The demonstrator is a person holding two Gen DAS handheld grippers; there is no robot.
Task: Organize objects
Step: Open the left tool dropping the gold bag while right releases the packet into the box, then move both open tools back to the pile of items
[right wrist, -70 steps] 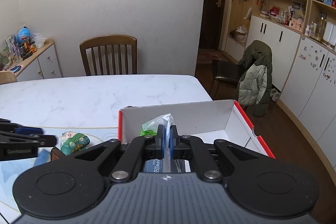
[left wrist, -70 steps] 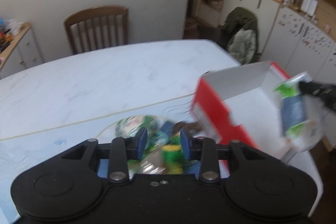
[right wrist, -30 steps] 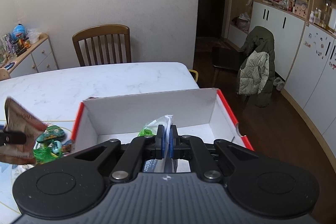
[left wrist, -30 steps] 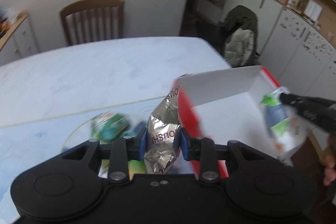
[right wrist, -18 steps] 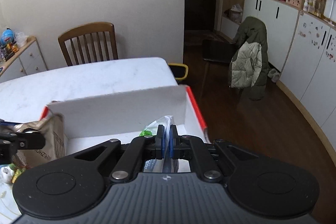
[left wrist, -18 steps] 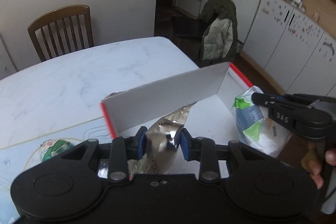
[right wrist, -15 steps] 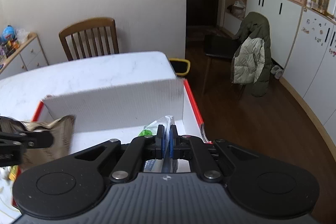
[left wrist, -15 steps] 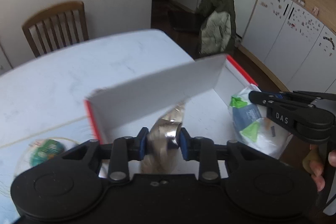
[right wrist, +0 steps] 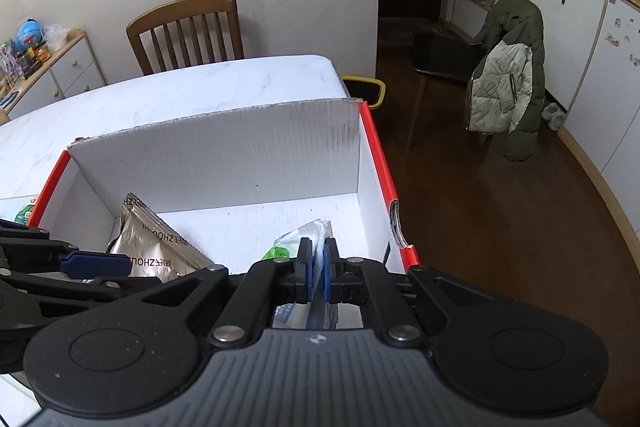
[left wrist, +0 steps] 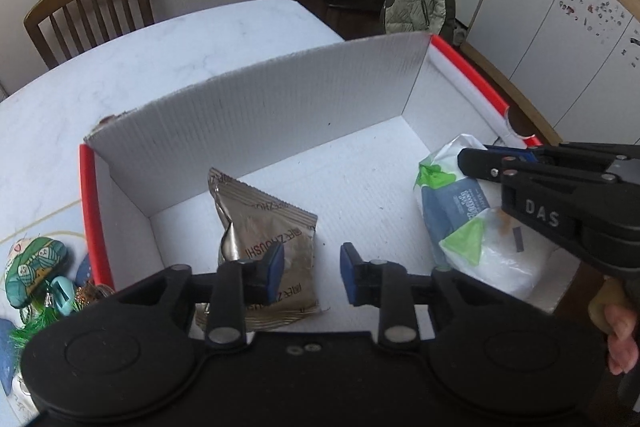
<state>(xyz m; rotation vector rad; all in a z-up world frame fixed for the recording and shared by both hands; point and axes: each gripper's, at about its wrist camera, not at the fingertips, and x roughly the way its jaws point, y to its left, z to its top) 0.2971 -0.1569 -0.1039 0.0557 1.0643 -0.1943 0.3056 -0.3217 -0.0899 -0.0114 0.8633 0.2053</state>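
Note:
A red-and-white cardboard box (left wrist: pixel 256 119) (right wrist: pixel 224 155) stands open on the marble table. Inside it lies a silver-brown foil packet (left wrist: pixel 264 223) (right wrist: pixel 156 247), free of the fingers. My left gripper (left wrist: pixel 312 269) is open just above the packet's near edge. At the box's right side a white, blue and green bag (left wrist: pixel 460 215) (right wrist: pixel 308 231) hangs over the box floor, and my right gripper (right wrist: pixel 316 267) (left wrist: pixel 476 157) is shut on its top edge.
Left of the box lie a green patterned pouch (left wrist: pixel 32 269) and small trinkets on a blue mat. A wooden chair (right wrist: pixel 188 31) stands behind the table. A jacket hangs on a dark chair (right wrist: pixel 508 79) to the right, near white cabinets. A hand (left wrist: pixel 620 331) holds the right gripper.
My left gripper carried the foil packet from the mat into the box, then opened and let it drop onto the box floor. The right gripper stayed shut on the bag over the box.

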